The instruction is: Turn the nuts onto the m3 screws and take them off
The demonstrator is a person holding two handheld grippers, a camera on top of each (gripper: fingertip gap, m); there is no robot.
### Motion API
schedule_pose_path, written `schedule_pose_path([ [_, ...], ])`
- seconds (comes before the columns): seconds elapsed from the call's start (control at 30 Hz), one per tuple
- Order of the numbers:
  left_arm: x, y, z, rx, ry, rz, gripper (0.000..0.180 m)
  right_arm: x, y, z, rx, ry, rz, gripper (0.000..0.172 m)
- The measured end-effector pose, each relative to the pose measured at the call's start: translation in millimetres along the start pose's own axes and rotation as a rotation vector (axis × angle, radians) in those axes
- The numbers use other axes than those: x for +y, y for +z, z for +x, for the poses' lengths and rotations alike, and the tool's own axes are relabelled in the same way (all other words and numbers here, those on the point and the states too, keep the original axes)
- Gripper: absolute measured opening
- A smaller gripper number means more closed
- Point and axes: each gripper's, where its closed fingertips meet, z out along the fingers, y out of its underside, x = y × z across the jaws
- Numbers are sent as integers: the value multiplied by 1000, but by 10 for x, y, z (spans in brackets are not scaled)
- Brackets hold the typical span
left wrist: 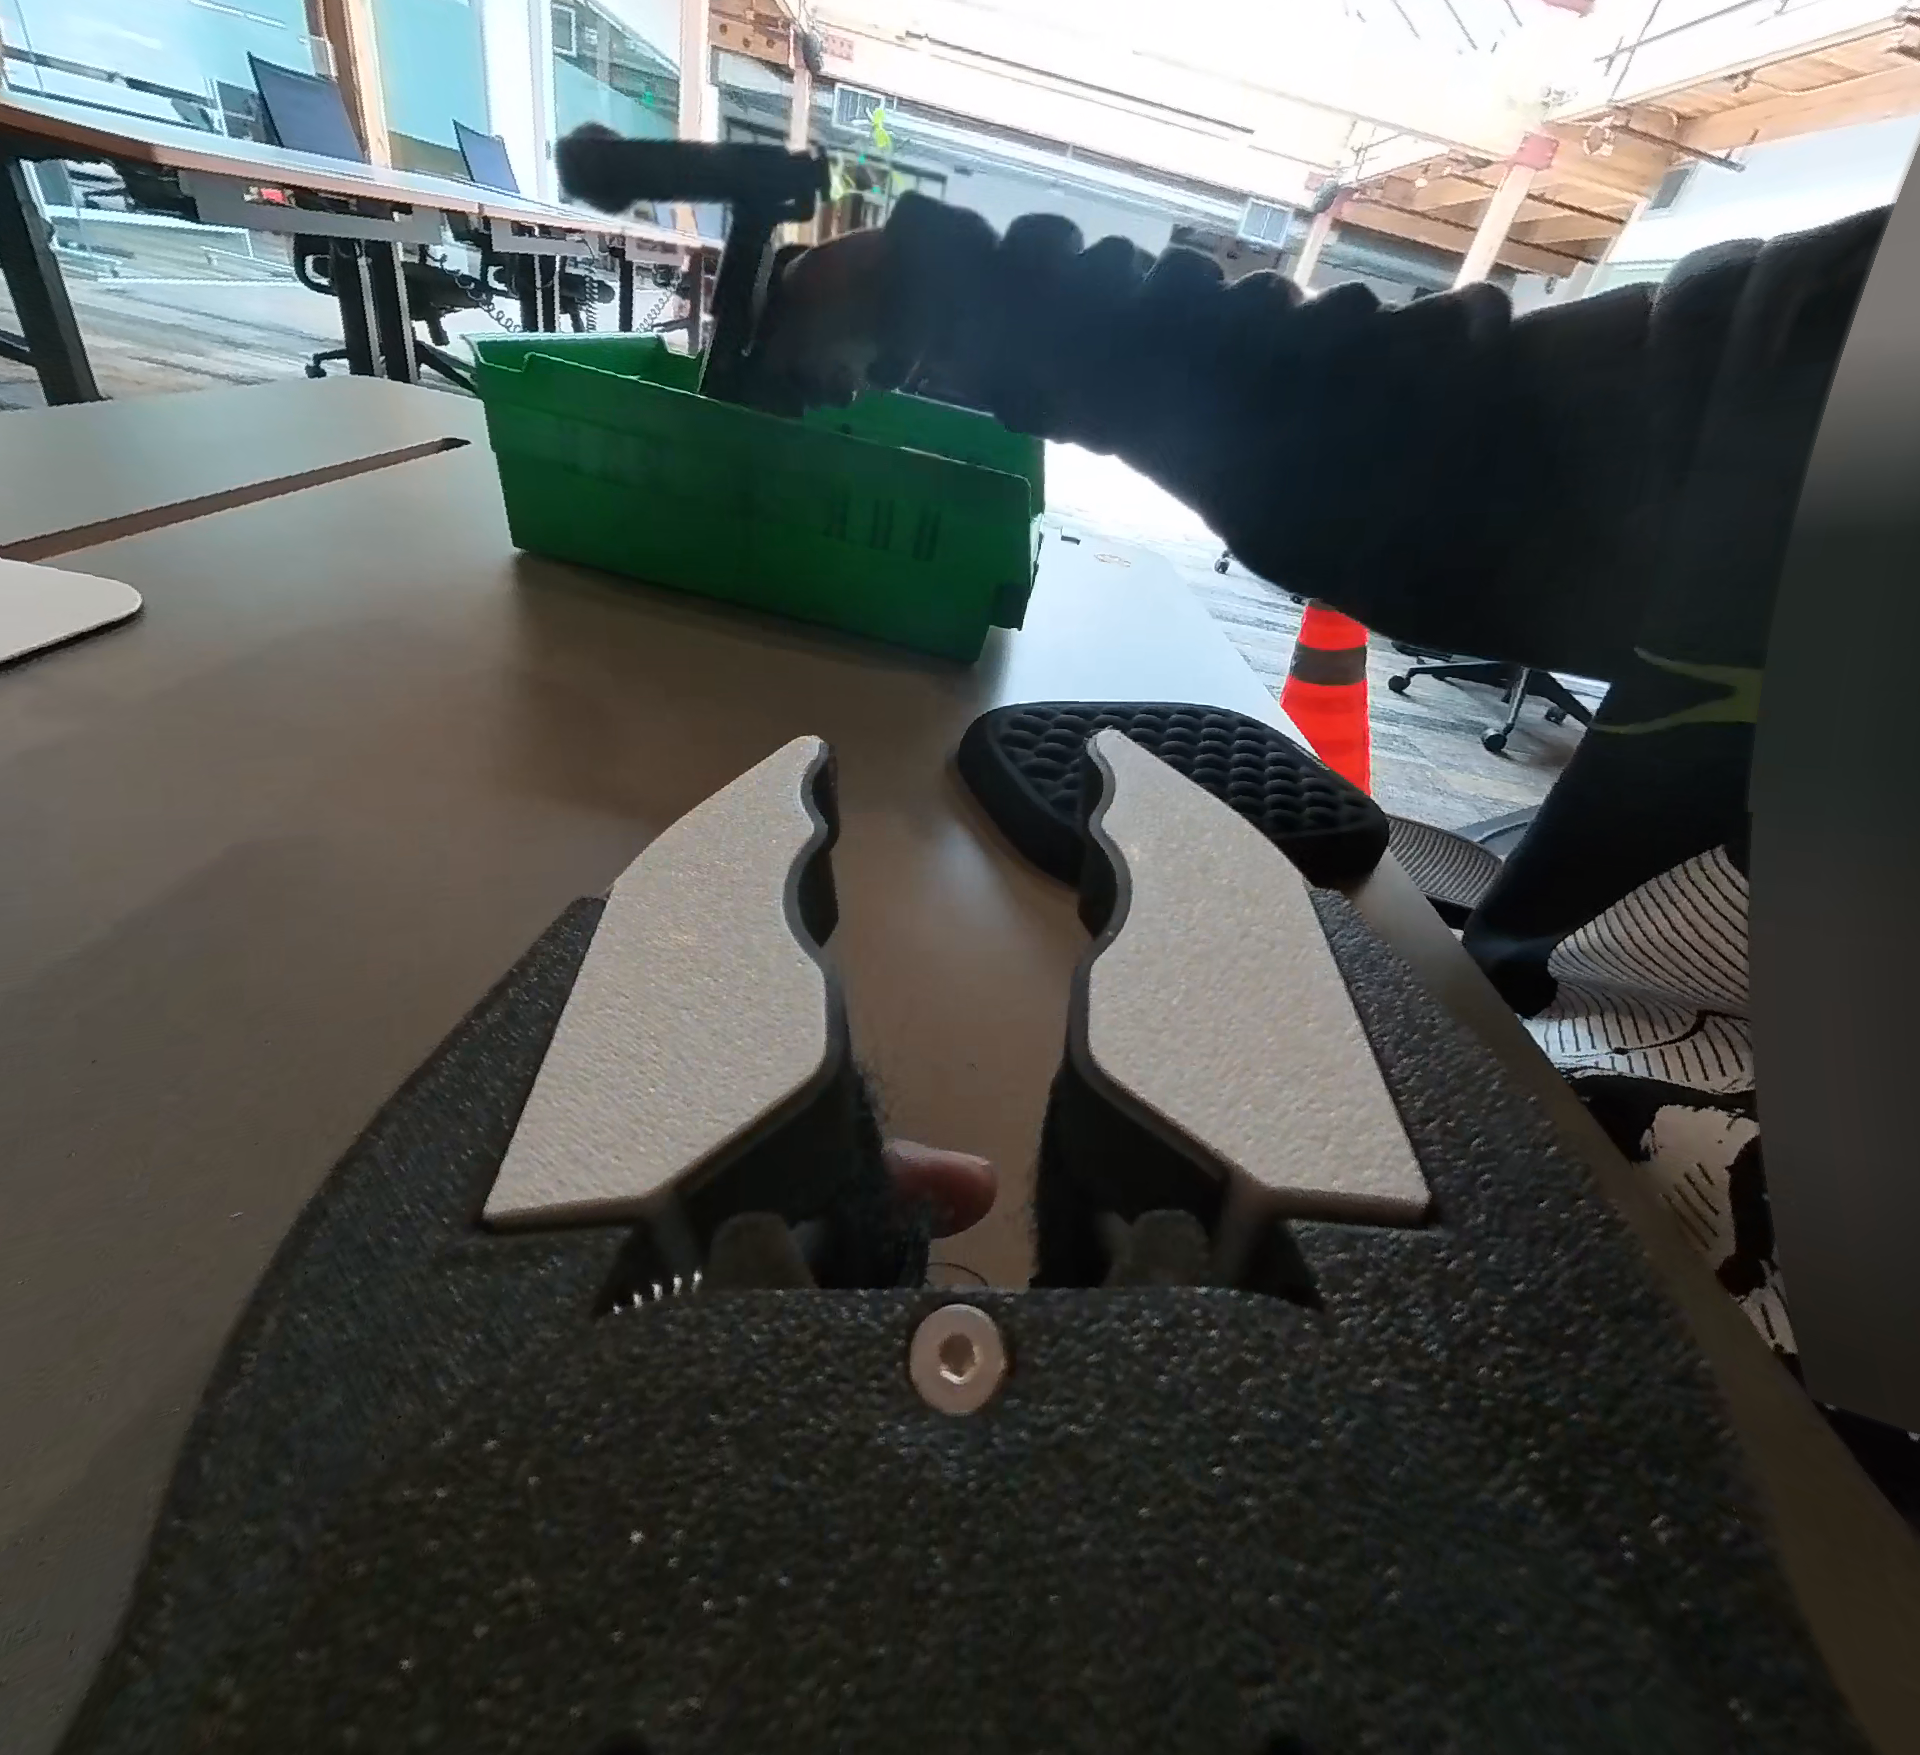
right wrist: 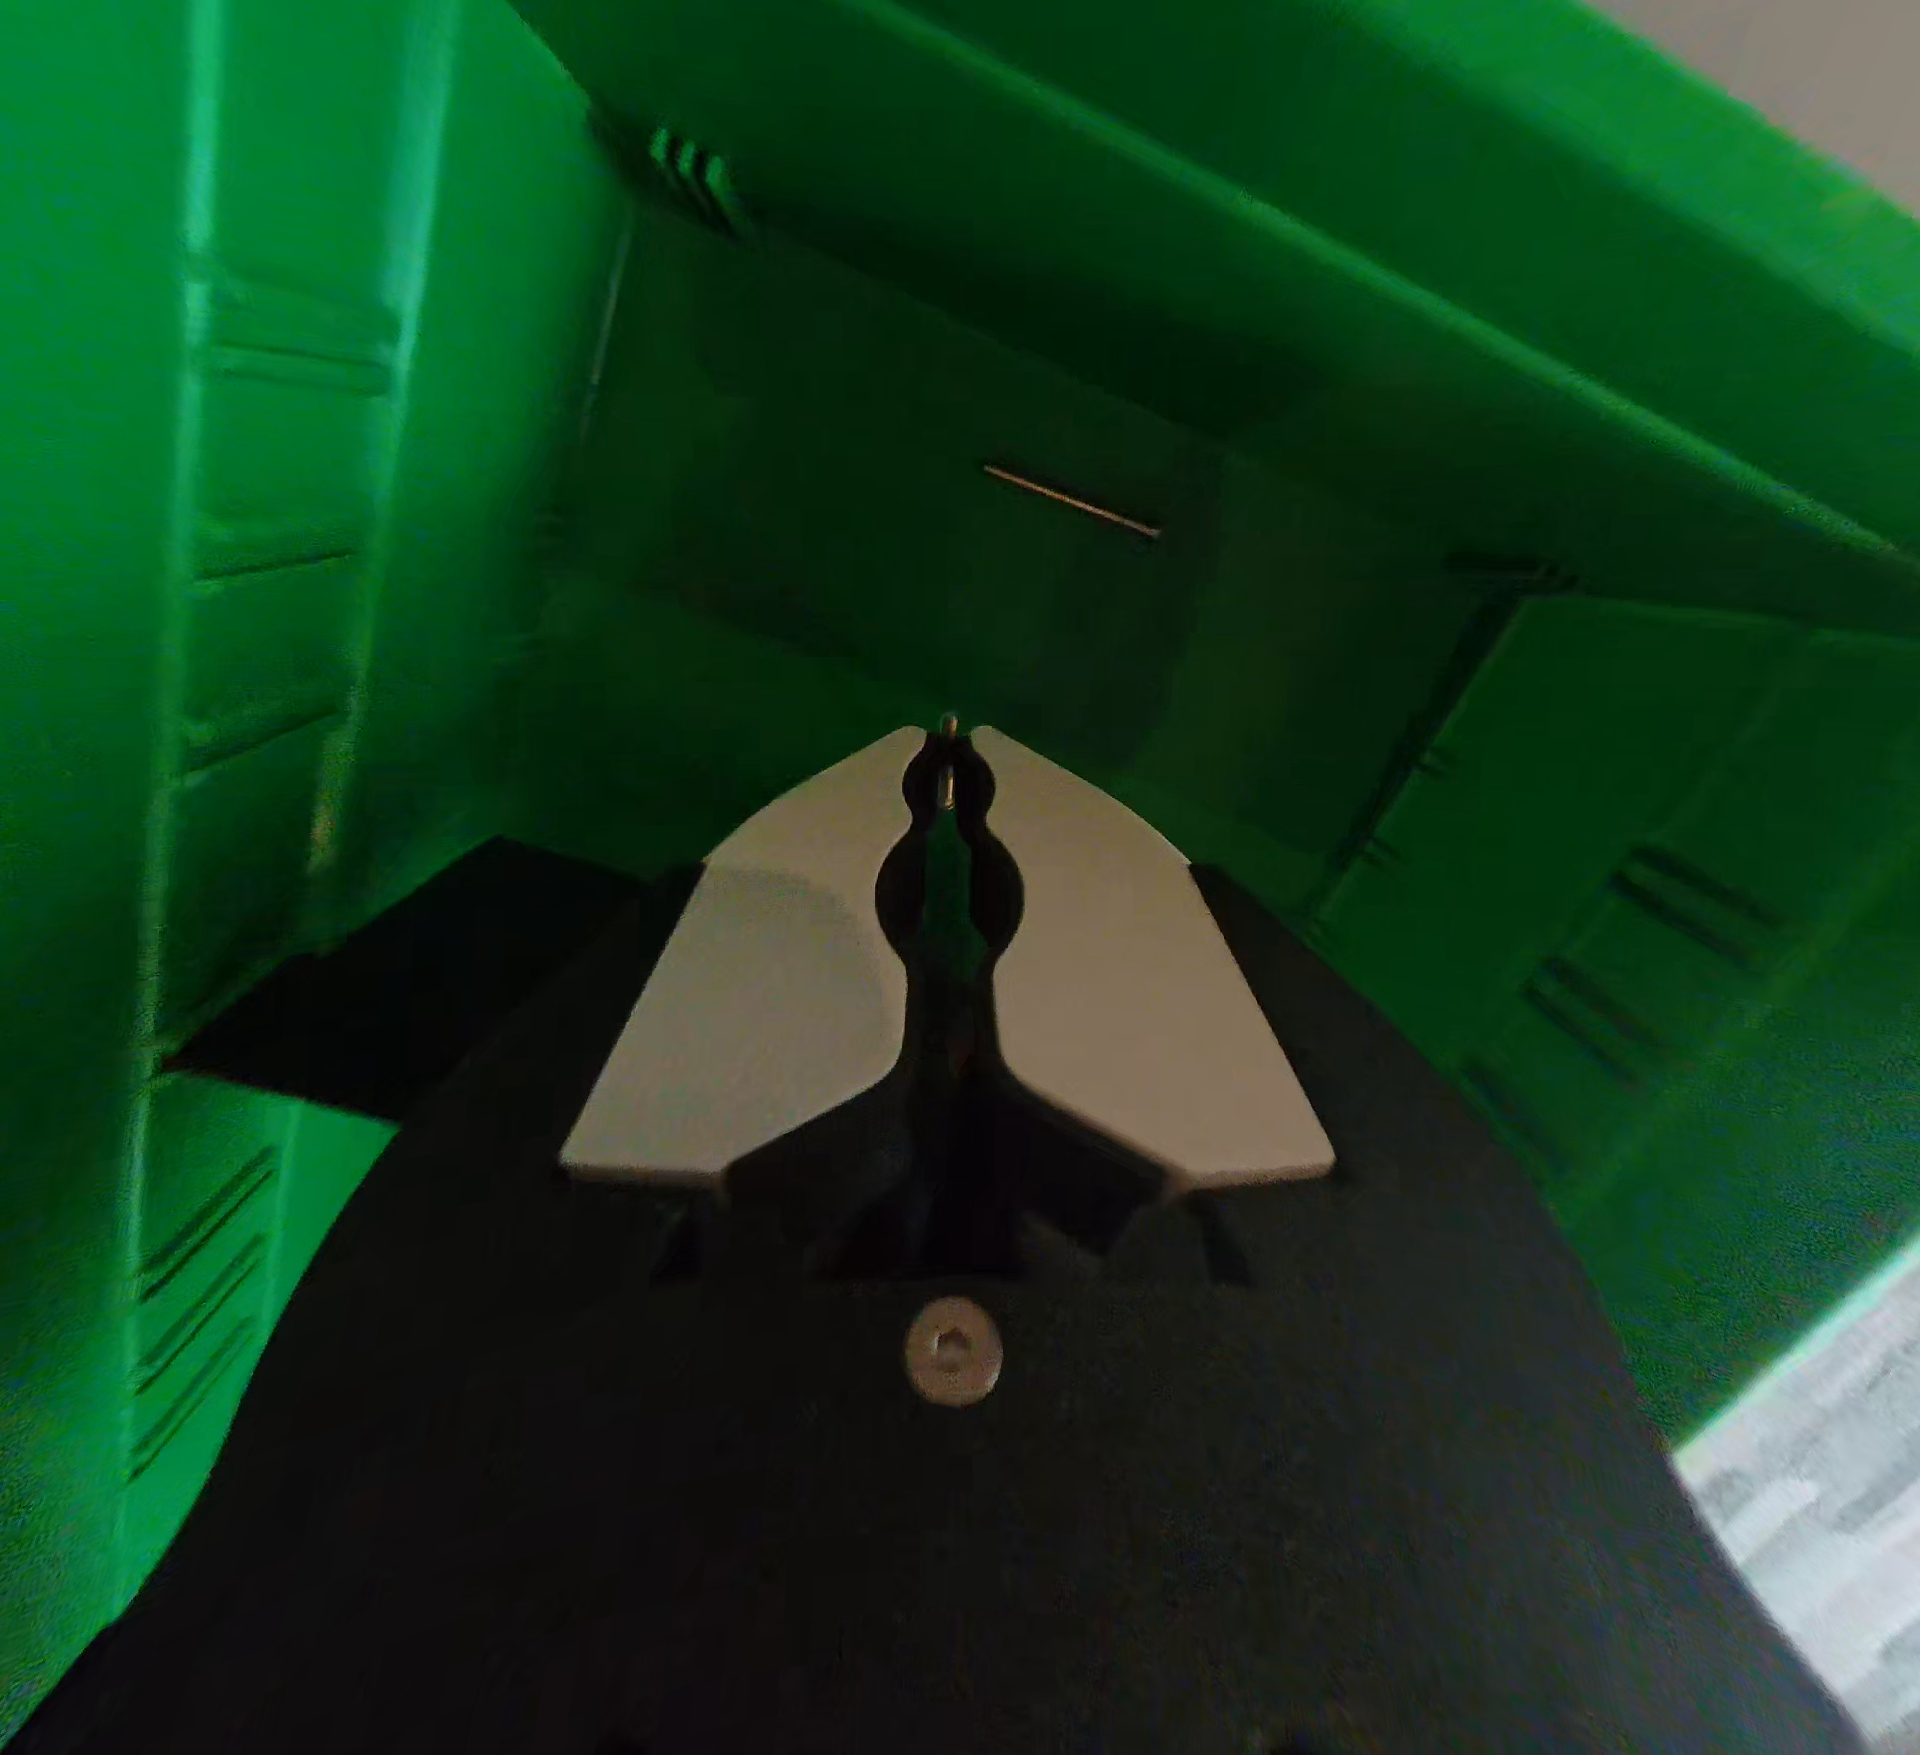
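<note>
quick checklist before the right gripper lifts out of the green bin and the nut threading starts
1. Right gripper shut on a screw: ok, a thin metal screw sits pinched at its fingertips.
2. Right gripper inside the green bin: ok, green walls surround it.
3. Left gripper open and empty: ok, fingers apart over the bare table.
4. Nut ready for the left gripper: cannot tell, none visible in either view.
5. Lift path clear: cannot tell, the bin's opening above the gripper is out of view.
6. Black textured pad beside the left fingers: ok, nothing lies on it.
</note>
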Motion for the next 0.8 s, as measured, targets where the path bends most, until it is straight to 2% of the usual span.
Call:
schedule_pose_path([
  [0.33, 11, 5, 2, 4, -3, -9, 43, -28, 201, 106, 42, 58, -19, 3],
  [0.53, 14, 6, 10, 3, 7, -12, 42, -100, 45, 123, 65, 70, 48, 21],
  [0.63, 17, 6, 14, 2, 12, -14, 42, -206, -171, 65, 92, 54, 160, 32],
  [0.8, 27, 11, 10, -5, 15, -23, 41, -496, -800, -425, 32, 50, 565, 31],
])
